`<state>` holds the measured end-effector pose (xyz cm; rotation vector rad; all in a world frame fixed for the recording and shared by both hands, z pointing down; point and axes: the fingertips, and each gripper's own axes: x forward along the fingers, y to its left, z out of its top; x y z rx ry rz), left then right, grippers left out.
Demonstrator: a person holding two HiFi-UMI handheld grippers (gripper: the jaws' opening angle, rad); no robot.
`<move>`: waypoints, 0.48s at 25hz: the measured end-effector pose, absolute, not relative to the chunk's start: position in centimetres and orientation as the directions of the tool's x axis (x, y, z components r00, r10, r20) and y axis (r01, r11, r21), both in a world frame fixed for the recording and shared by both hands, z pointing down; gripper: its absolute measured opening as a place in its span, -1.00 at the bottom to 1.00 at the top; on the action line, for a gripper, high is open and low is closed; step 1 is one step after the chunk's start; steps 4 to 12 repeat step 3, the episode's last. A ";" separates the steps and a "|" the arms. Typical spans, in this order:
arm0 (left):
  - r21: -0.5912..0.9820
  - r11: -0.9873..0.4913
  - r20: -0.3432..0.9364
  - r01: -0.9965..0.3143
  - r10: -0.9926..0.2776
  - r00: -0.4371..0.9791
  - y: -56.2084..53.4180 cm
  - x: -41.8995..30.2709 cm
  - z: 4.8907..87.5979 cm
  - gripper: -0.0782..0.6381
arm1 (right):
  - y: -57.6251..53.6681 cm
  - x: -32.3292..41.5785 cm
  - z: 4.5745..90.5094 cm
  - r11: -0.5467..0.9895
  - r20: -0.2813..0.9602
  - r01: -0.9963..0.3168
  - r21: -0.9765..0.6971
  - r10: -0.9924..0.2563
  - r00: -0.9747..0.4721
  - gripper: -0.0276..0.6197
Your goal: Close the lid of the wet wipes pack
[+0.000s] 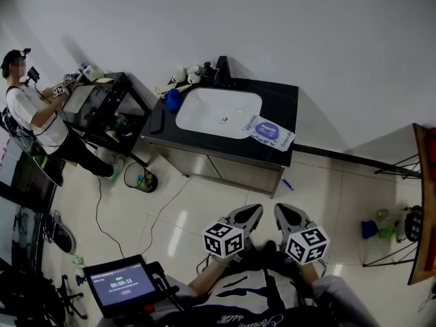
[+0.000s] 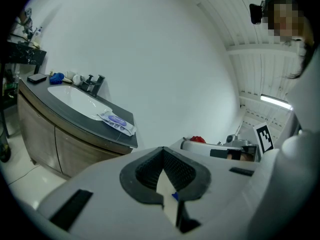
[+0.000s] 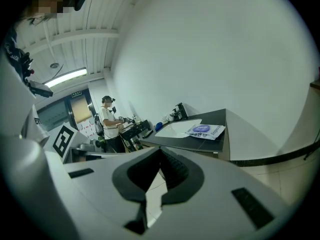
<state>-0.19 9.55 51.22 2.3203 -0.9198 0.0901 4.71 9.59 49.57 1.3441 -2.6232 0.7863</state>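
Note:
The wet wipes pack is a white flat pouch with a purple oval lid. It lies on the black counter at the right of the sink, far from both grippers. It also shows small in the left gripper view and the right gripper view. Whether its lid stands up I cannot tell at this distance. My left gripper and right gripper hang side by side close to my body above the floor. Both point toward the vanity. Each is shut with nothing between its jaws.
A white basin with a black faucet, cups and a blue item fills the counter's left. A person works at a black table far left. A wire bin and cables lie on the floor, and a rack stands right.

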 end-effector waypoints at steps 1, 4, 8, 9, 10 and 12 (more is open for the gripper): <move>0.534 -0.555 0.282 -0.638 -0.595 0.753 9.5 -0.3 51.2 -0.78 | 9.6 4.7 49.6 0.480 0.306 -0.780 -0.402 -0.733 -0.608 -0.92; 0.533 -0.554 0.284 -0.639 -0.595 0.752 9.5 -0.3 51.3 -0.78 | 9.6 4.7 49.6 0.478 0.308 -0.781 -0.401 -0.733 -0.607 -0.92; 0.533 -0.554 0.284 -0.639 -0.595 0.752 9.5 -0.3 51.3 -0.78 | 9.6 4.7 49.6 0.478 0.308 -0.781 -0.401 -0.733 -0.607 -0.92; 0.533 -0.554 0.284 -0.639 -0.595 0.752 9.5 -0.3 51.3 -0.78 | 9.6 4.7 49.6 0.478 0.308 -0.781 -0.401 -0.733 -0.607 -0.92; 0.533 -0.554 0.284 -0.639 -0.595 0.752 9.5 -0.3 51.3 -0.78 | 9.6 4.7 49.6 0.478 0.308 -0.781 -0.401 -0.733 -0.607 -0.92; 0.533 -0.554 0.284 -0.639 -0.595 0.752 9.5 -0.3 51.3 -0.78 | 9.6 4.7 49.6 0.478 0.308 -0.781 -0.401 -0.733 -0.607 -0.92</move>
